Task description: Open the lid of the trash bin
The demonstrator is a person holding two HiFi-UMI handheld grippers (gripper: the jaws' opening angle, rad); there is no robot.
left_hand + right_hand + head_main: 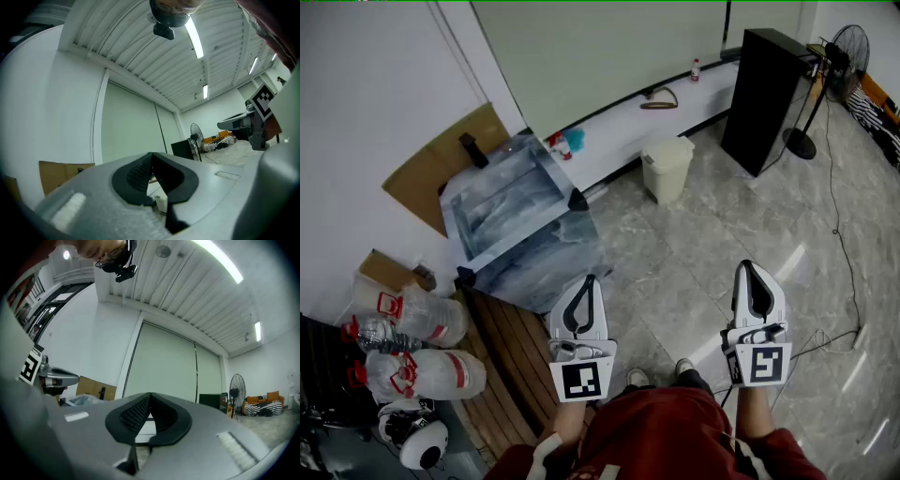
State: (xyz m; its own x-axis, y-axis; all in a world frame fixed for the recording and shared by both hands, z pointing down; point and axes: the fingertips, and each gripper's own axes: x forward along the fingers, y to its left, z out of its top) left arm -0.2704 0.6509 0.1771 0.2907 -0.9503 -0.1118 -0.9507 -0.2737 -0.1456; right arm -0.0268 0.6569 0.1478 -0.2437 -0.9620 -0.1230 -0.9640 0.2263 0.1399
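The cream trash bin [666, 167] stands on the floor by the far wall, with its lid down. Both grippers hang well short of it, near my body, and point toward it. My left gripper [590, 279] is shut with its tips touching and nothing between them. My right gripper [749, 266] is shut and empty too. In the left gripper view the dark pads [138, 176] meet at the tip, and a piece of the bin [161, 202] shows through the gap below them. In the right gripper view the pads [136, 413] also meet at the tip.
A marbled box-like table [525, 220] stands at the left, with a wooden slatted bench [511, 361] and large water bottles [422, 319] beside it. A black cabinet [764, 94] and a standing fan [848, 47] are at the far right. A cable [839, 234] trails across the tiled floor.
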